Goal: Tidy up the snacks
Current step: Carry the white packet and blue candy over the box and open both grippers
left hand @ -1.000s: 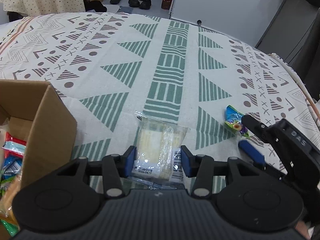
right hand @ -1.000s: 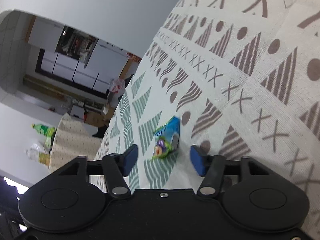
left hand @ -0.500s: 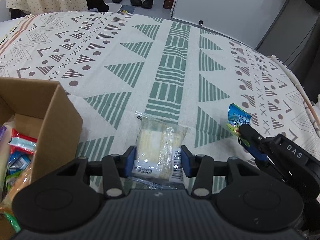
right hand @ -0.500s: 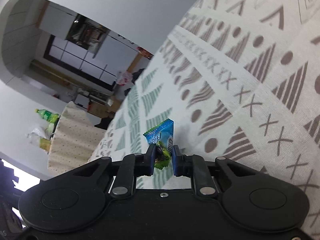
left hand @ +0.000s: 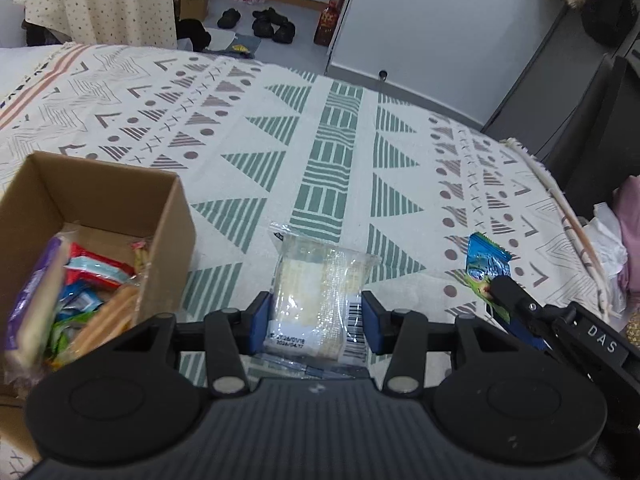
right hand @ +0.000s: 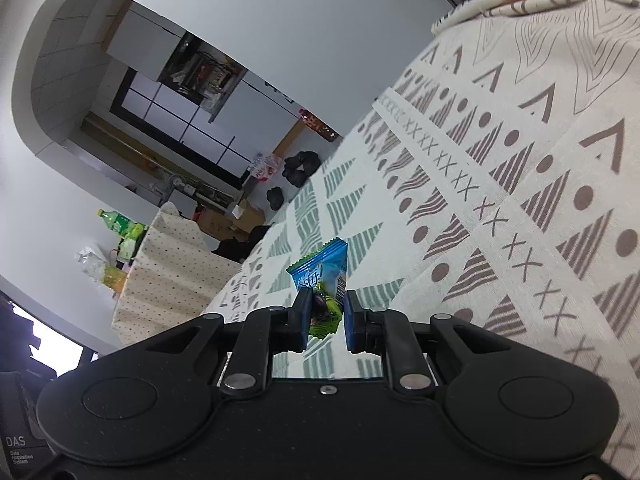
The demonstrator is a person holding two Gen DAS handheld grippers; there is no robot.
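A clear packet of pale wafers [left hand: 316, 300] sits between the blue pads of my left gripper [left hand: 316, 322], which is shut on it above the patterned cloth [left hand: 332, 168]. My right gripper [right hand: 327, 320] is shut on a small blue and green snack packet [right hand: 324, 276], lifted off the cloth. The left wrist view also shows that small blue and green snack packet [left hand: 486, 264] at the right, held by the right gripper [left hand: 504, 300]. An open cardboard box [left hand: 168, 216] with several snacks inside stands at the left.
The cloth-covered surface ends at a far edge with floor, shoes [left hand: 272, 26] and a dotted tablecloth [left hand: 104, 4] beyond. A dark cabinet [left hand: 580, 112] and a pile of fabric [left hand: 624, 240] lie past the right edge.
My right gripper closed on the blue and green packet and lifted it off the cloth. My left gripper rose with the wafer packet, and more of the box's inside came into view.
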